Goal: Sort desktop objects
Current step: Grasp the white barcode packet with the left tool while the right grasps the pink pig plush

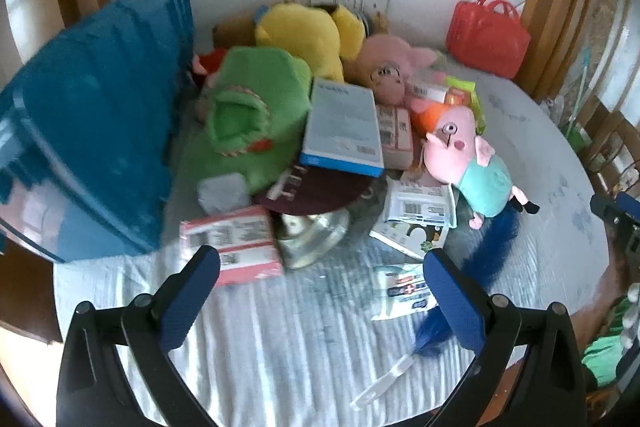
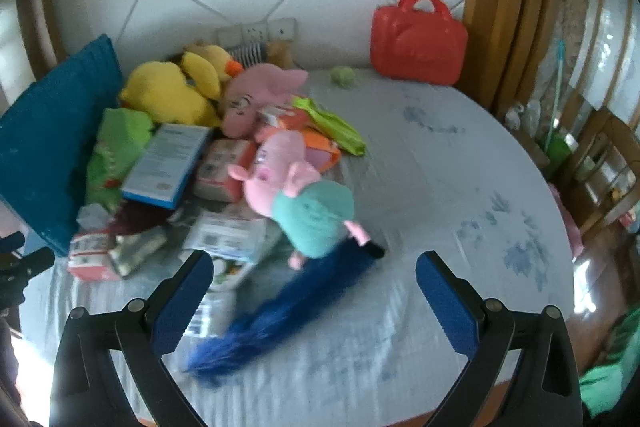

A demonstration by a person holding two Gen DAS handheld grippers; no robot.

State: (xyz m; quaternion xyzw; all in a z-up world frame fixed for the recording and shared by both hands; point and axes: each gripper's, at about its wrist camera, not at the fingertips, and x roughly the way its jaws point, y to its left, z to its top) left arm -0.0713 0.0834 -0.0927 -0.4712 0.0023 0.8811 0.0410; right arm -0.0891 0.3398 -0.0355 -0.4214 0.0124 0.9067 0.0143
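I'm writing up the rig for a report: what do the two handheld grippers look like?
Both look alike. The left gripper and the right gripper each have a black frame that forks into two arms with round pivot bolts. Each arm ends in a flat, dark blue finger pad with a fine texture. No cables, markings or sleeves show.

pig plush (image 2: 298,203): pink head, teal shirt, lying on its side at the pile's right edge | blue box (image 1: 342,127): tilted atop the pile left of pig | yellow plush (image 1: 304,31): behind box | blue brush (image 2: 280,319): lying flat, in front of pig, touching it
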